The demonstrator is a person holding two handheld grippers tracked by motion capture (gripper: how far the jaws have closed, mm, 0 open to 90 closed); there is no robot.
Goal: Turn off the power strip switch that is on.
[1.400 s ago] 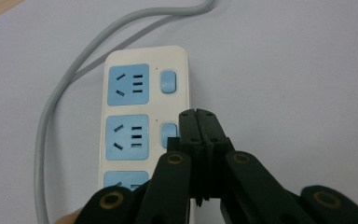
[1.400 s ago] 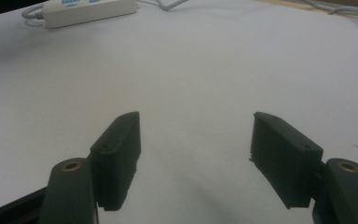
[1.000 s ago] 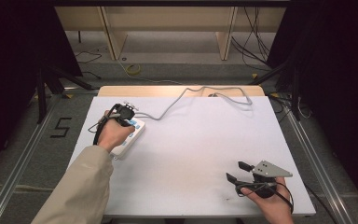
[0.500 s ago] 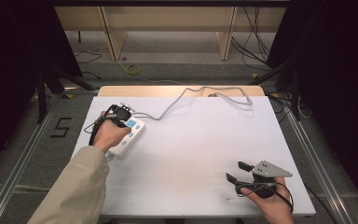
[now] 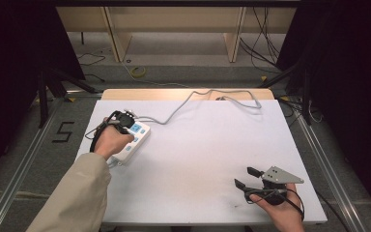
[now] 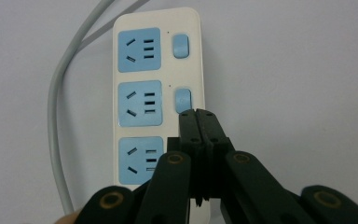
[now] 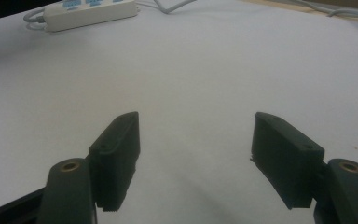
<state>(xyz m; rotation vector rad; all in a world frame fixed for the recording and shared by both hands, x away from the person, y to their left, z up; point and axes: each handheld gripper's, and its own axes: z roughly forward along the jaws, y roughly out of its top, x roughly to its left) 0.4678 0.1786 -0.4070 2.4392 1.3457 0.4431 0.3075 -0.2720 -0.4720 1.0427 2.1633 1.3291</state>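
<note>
A white power strip (image 5: 136, 137) with blue sockets and blue switches lies at the table's left side, its grey cable (image 5: 188, 99) running to the back edge. My left gripper (image 5: 121, 121) hangs over it, shut with nothing between the jaws. In the left gripper view the closed tips (image 6: 198, 114) sit at the lower edge of the middle switch (image 6: 182, 99) on the strip (image 6: 158, 70); I cannot tell if they touch it. My right gripper (image 5: 244, 177) rests near the front right, open and empty (image 7: 196, 149). The strip (image 7: 91, 10) lies far ahead of it.
The white table top (image 5: 203, 140) has a wooden strip along its back edge (image 5: 183, 93). Dark curtains and metal rails flank the table. Cables lie on the floor behind it.
My left hand has drifted slightly to the left over the power strip, with the jaws staying shut. The right gripper has not moved.
</note>
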